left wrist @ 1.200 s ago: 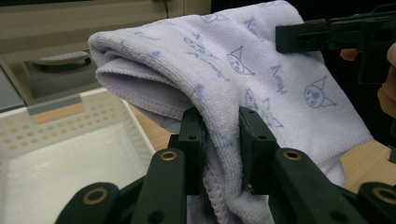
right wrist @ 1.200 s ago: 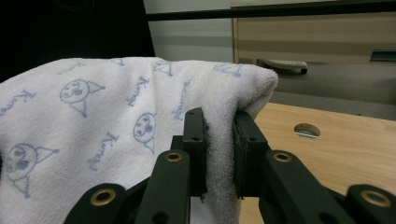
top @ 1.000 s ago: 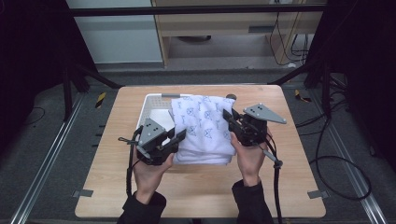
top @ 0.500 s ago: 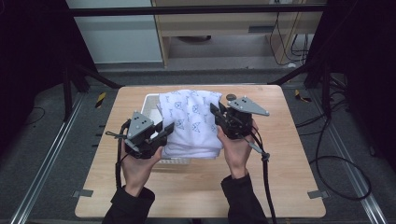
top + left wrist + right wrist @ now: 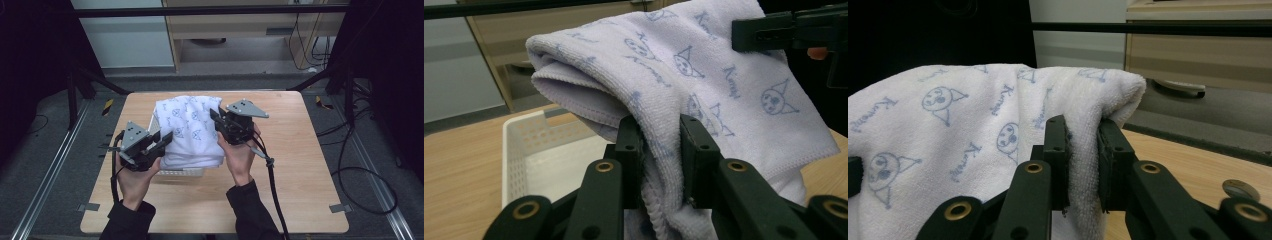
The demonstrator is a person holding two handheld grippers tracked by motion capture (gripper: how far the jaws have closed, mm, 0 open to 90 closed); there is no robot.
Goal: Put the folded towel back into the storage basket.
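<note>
A: Towel status?

B: Left gripper and right gripper are both clamping its folded edges, holding it at frame centre above the white basket.

A: Step?

B: Looks like carrying. Next move is probably lowering evenly, then releasing both sides together.

The wooden table stood on a dark grey floor, with metal rails running along the floor on both sides of it. Beyond the table's far edge stood a pale wooden cabinet and, left of that, a light grey panel. Black cables trailed over the floor right of the table. Darkness closed both sides.
</note>
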